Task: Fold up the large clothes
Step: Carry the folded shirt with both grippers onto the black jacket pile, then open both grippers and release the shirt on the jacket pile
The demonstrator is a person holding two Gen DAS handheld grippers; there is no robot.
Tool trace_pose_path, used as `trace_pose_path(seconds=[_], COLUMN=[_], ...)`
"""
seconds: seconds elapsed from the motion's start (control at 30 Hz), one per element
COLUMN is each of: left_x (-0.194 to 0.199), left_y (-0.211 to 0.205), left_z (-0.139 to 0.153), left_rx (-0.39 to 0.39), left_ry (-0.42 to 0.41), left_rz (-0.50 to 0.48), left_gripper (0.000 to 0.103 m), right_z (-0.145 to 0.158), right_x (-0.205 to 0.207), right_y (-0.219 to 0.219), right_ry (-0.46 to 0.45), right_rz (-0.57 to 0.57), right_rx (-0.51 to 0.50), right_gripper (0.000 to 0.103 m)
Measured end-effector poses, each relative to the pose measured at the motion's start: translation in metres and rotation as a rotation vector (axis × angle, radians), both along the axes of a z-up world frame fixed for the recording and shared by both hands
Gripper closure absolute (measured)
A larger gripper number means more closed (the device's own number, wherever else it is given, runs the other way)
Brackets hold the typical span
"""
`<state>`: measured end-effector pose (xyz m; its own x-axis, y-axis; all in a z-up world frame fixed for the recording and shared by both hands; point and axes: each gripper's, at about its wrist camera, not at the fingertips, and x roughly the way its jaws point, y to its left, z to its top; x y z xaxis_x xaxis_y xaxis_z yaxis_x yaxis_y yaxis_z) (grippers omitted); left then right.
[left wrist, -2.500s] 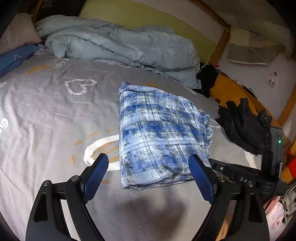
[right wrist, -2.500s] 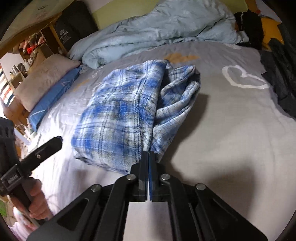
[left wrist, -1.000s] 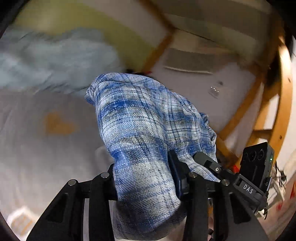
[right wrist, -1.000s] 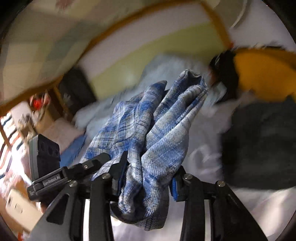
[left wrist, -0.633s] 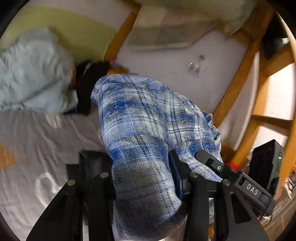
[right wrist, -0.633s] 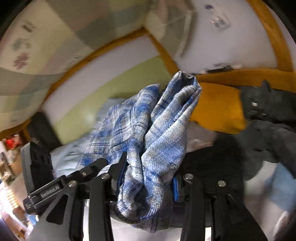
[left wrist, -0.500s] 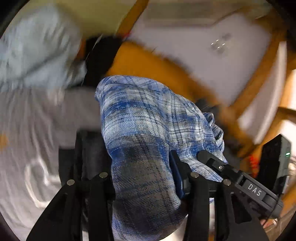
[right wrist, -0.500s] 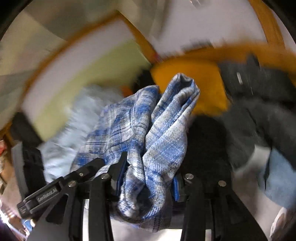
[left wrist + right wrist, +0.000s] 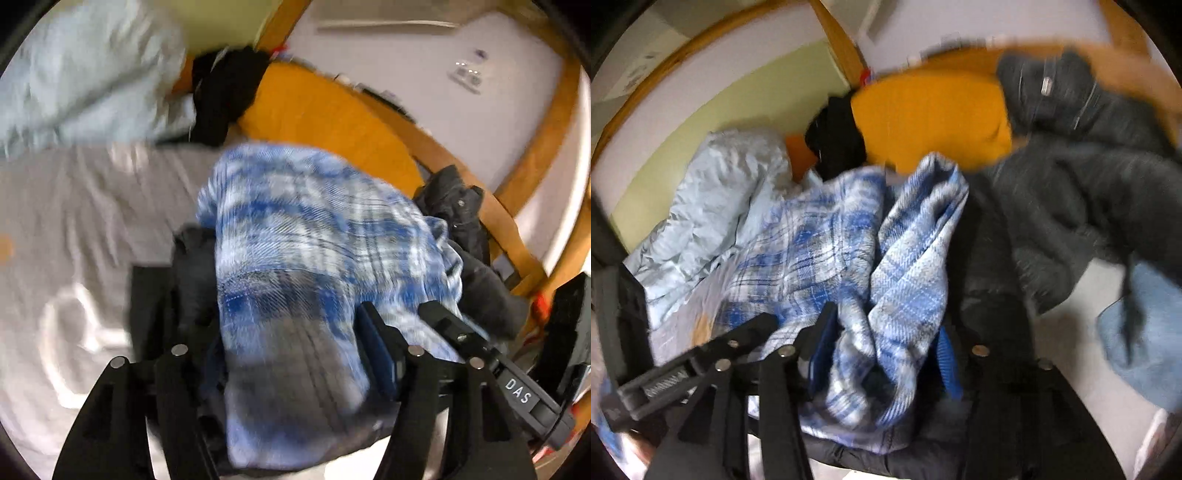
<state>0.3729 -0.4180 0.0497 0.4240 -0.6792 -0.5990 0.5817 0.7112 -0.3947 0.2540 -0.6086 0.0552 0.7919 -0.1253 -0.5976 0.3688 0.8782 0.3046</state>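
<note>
Folded blue/white plaid shirt sits on a dark folded garment on the bed, grey sheet w/ white heart print to its left. Frames motion-blurred.

Left tongs: jaws opening, shirt between them; right blue pad seen just beside the cloth, contact cannot be told through the blur. Left pad hidden behind the fabric.

Right tongs: jaws opening, bunched end of the shirt between them; blue pads show either side w/ cloth slack, not pinched.

Writing: "DAS" in white on the black bar of the other unit, left wrist view. Label on the bar in right wrist view too blurred to read.

Surroundings: light blue duvet, orange cushion, dark grey jacket, light blue cloth at right edge, wooden bed frame.
</note>
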Motion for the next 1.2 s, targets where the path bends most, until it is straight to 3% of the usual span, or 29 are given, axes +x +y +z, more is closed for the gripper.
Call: trace_pose_path(seconds=[0.1,0.17,0.27,0.4,0.47,0.53,0.67,0.8,0.9,1.03,1.2], left_x=[-0.039,-0.060,-0.087,-0.111,-0.124,-0.135,-0.137,-0.130,-0.123,-0.120,-0.115], left_y=[0.020,0.037,0.074,0.121,0.138,0.149,0.178,0.192,0.194,0.188,0.190], left_z=[0.024,0.033,0.040,0.035,0.027,0.017,-0.005,-0.021,-0.029,-0.042,-0.051], left_rx=[0.100,0.112,0.088,0.082,0.120,0.176,0.153,0.133,0.119,0.166,0.152], left_ry=[-0.263,-0.363,-0.442,-0.511,-0.572,-0.624,-0.596,-0.571,-0.564,-0.628,-0.593], left_rz=[0.063,0.084,0.123,0.215,0.247,0.299,0.332,0.399,0.390,0.377,0.366], left_gripper=[0.036,0.030,0.023,0.006,0.000,0.000,0.000,0.000,0.000,0.000,0.000], right_z=[0.013,0.017,0.016,0.011,0.006,-0.003,-0.021,-0.035,-0.046,-0.055,-0.062], right_x=[-0.028,-0.041,-0.062,-0.078,-0.087,-0.094,-0.090,-0.086,-0.078,-0.076,-0.075], right_y=[0.020,0.027,0.050,0.088,0.104,0.116,0.131,0.151,0.156,0.153,0.154], right_ry=[-0.080,-0.109,-0.178,-0.231,-0.256,-0.271,-0.268,-0.272,-0.249,-0.246,-0.246], right_rz=[0.023,0.066,0.093,0.095,0.085,0.092,0.075,0.085,0.070,0.075,0.060], right_rx=[-0.093,-0.074,-0.061,-0.162,-0.195,-0.210,-0.218,-0.286,-0.326,-0.296,-0.308], right_gripper=[0.034,0.031,0.020,0.002,0.000,0.000,0.000,0.000,0.000,0.000,0.000])
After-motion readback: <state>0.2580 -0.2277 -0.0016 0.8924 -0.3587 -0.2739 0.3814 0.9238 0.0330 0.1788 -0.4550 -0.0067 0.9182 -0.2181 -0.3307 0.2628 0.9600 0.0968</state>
